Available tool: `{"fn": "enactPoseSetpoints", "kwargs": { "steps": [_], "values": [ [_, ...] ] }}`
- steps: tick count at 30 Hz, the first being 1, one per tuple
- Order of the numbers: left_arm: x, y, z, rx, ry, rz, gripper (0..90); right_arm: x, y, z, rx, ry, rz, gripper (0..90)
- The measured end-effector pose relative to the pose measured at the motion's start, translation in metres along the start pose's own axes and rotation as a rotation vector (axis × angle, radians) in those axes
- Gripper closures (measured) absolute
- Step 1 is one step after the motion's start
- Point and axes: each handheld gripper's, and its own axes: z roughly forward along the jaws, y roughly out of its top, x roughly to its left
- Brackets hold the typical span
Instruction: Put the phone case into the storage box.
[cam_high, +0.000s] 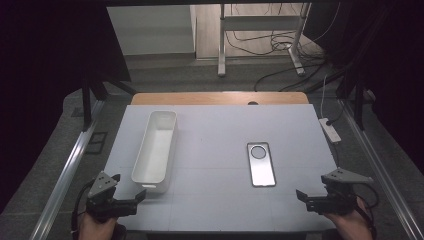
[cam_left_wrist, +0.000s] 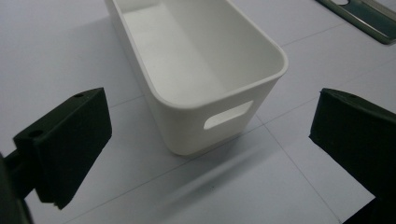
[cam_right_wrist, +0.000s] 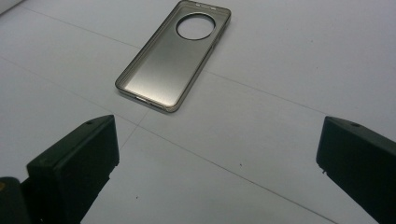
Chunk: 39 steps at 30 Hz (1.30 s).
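Item 1, phone case (cam_high: 261, 164): clear, smoky-edged shell with a round camera cut-out, lying flat, hollow side up, on the right half of the white table (cam_high: 215, 125). It is apart from everything else; its near short end faces the right gripper.

Item 2, white bin (cam_high: 155, 150): long, open-topped, empty, standing upright on the left half of the table, with a slot handle (cam_left_wrist: 228, 115) in its near end wall. It is well apart from the case.

Item 3, right gripper (cam_high: 311, 199): at the near right edge of the table, jaws spread wide, nothing between them, aimed toward the case.

Item 4, left gripper (cam_high: 131, 201): just beside the bin's near end, jaws spread wide, nothing held.

Handling note, as a judgement: the likely step is to lift the case and put it in the bin. The case is thin and lies flat, so the right gripper should come in low and close across the two long side rims near the middle, not the flexible back. The left gripper can steady the bin's near wall so it doesn't slide.
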Motion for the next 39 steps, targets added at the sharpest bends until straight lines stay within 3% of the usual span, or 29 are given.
{"fn": "enactPoseSetpoints", "kwargs": {
  "steps": [5,18,24,39],
  "values": [
    [-0.0007,-0.0006,-0.0015,-0.004,0.008,0.001,0.0,-0.0006,0.0003,0.0009,0.009,0.015,0.001,0.0],
    [0.0002,-0.0008,-0.0009,0.001,-0.019,0.006,0.0,0.0003,0.0016,0.0037,0.035,0.028,-0.011,0.0],
    [0.0031,-0.0017,-0.002,-0.012,-0.034,-0.018,0.0,-0.0007,0.0017,0.0037,0.031,0.033,-0.002,0.0],
    [0.0025,-0.0025,-0.0033,-0.015,-0.031,-0.013,0.0,-0.0013,0.0055,0.0084,0.012,0.06,0.004,0.0]
  ]
}}
